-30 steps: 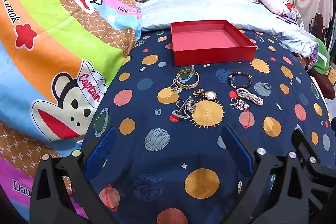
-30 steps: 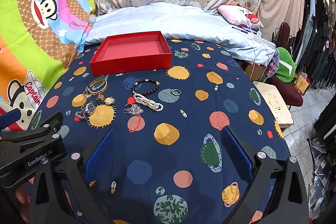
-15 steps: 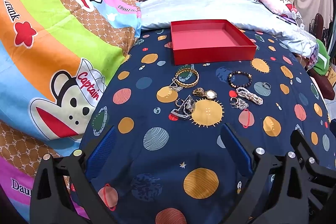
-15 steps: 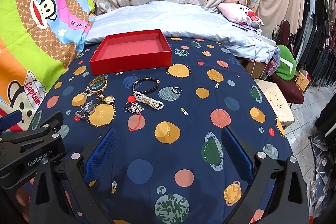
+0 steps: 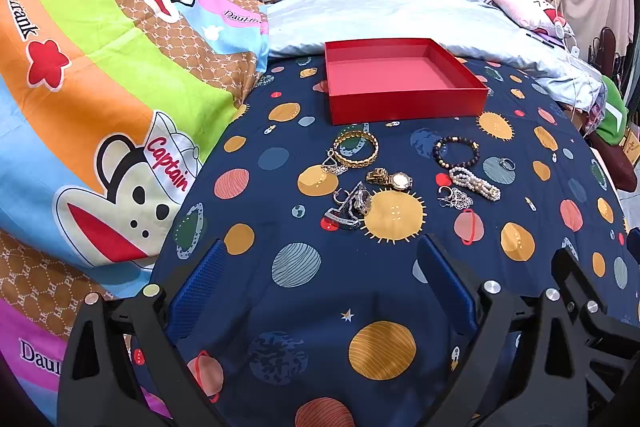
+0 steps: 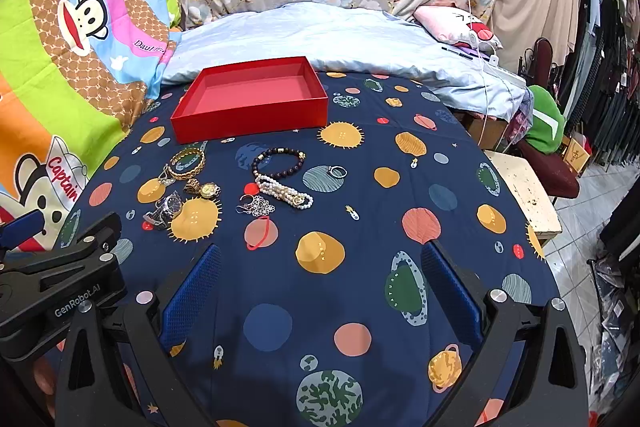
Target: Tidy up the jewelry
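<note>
An empty red tray point(image 5: 404, 103) point(image 6: 248, 121) sits at the far side of the planet-print cloth. In front of it lie a gold bangle point(image 5: 355, 149) point(image 6: 188, 161), a gold watch point(image 5: 394, 180) point(image 6: 204, 189), a silver watch point(image 5: 352, 205) point(image 6: 166, 209), a dark bead bracelet point(image 5: 456, 151) point(image 6: 278, 161), a pearl bracelet point(image 5: 474, 183) point(image 6: 284, 191), silver earrings point(image 5: 456, 197) point(image 6: 256, 207) and a ring point(image 5: 507, 163) point(image 6: 337, 171). My left gripper point(image 5: 322, 287) is open and empty, short of the silver watch. My right gripper point(image 6: 320, 291) is open and empty, nearer than the jewelry.
A colourful monkey-print sheet point(image 5: 100, 87) hangs at the left. A pale blue quilt point(image 5: 400, 15) lies behind the tray. A stool point(image 6: 524, 195) and a clothes rack point(image 6: 600, 47) stand right of the table edge. The left gripper's body point(image 6: 52, 291) shows at the right view's lower left.
Both grippers have edged slightly forward toward the jewelry. Nothing on the cloth has moved.
</note>
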A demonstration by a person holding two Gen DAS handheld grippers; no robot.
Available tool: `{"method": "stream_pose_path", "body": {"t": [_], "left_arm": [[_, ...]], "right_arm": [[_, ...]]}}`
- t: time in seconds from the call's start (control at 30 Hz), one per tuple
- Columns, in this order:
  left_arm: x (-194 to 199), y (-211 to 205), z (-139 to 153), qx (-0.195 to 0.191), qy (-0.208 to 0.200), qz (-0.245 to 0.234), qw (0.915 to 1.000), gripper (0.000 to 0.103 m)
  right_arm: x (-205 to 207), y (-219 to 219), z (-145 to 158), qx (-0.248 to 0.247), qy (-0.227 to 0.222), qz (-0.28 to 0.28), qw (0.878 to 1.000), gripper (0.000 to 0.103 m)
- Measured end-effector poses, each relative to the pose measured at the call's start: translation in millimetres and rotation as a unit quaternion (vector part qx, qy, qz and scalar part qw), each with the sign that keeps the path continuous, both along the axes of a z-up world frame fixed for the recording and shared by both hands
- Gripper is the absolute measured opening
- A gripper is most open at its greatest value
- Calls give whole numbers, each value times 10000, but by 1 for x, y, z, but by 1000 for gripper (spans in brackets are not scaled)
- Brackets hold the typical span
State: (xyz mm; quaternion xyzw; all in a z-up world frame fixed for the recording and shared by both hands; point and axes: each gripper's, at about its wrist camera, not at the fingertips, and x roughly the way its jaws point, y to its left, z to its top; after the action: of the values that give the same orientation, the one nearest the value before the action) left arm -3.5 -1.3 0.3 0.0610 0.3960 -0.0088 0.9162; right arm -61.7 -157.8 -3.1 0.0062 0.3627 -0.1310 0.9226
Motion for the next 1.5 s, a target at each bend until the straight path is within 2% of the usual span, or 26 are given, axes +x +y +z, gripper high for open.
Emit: {"method": "stream_pose_path", "body": {"t": [0.53,0.8,0.93,1.07,1.17,1.37,1.5], "left_arm": [[4,4,-9,-95,112,24,9999,94],[23,27,-34,-85,324,192,9993,95],[36,43,-42,-95,362,299,9989,95],[51,52,-49,-188,482,376,9980,95],[61,48,-55,-186,548,294,9979,95],[77,30,-62,-260,640,61,9976,95],[88,24,-68,-335,725,-12,9968,95]], "right_arm": [[7,3,-9,55,73,74,9999,98],[29,-8,-28,346,272,332,9985,96],[50,-13,-40,398,392,516,9971,86],[74,-18,-48,457,470,636,9958,82],[95,-19,-53,452,516,729,9950,80],[130,-17,-67,327,719,983,9920,69],[147,-17,-78,414,921,1086,9889,57]]}}
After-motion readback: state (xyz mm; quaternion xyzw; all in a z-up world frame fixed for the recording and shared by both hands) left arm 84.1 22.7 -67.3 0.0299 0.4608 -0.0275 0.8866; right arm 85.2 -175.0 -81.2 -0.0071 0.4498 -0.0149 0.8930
